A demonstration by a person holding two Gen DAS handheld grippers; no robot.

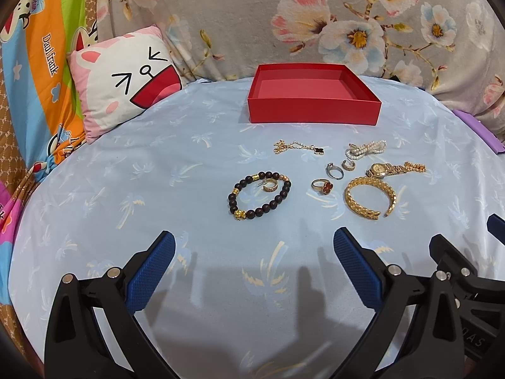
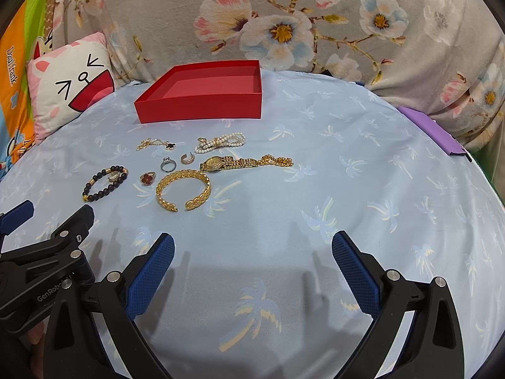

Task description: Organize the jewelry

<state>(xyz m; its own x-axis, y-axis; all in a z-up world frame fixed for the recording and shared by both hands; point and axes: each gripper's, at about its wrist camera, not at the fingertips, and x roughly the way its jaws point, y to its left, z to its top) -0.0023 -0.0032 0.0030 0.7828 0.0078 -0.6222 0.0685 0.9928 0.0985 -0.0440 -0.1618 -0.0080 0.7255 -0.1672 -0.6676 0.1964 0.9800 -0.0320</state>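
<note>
1. My left gripper (image 1: 254, 252) hangs over bare blue bedsheet (image 1: 126, 189), jaws wide apart and holding nothing. My right gripper (image 2: 252, 252) is the same: spread and empty, just beside the left one.

2. The red box (image 1: 314, 112) sits open at the far side of the sheet with nothing in it. I take it as the place the jewelry is meant to go, so none of the sorting is done yet.

3. The jewelry lies loose in a cluster between me and the box:
   - a dark beaded bracelet (image 1: 259, 195) nearest my left jaws, with a small gold hoop earring (image 1: 270, 185) resting inside its ring;
   - a gold ring with a red clover (image 1: 323, 185), a silver ring (image 1: 334, 170) and a second hoop earring (image 1: 348, 165), near one another in the middle;
   - a gold open cuff (image 1: 370, 196), with a gold watch (image 2: 221, 162) just behind it and a gold chain (image 2: 277, 160) touching the end of the watch strap;
   - a pearl strand (image 2: 221, 141) and a thin chain with a dark clover charm (image 1: 300, 148), closest to the box.

4. Both pairs of jaws stand open because, as I judge it, the first pick comes next — the beads for my left, the cuff for my right.

5. The rings and earrings lie flat on soft cloth, so I expect the fabric to get pinched along with them.

6. A cat-face cushion (image 1: 126, 82) and a floral blanket (image 1: 252, 15) are behind the box.
</note>
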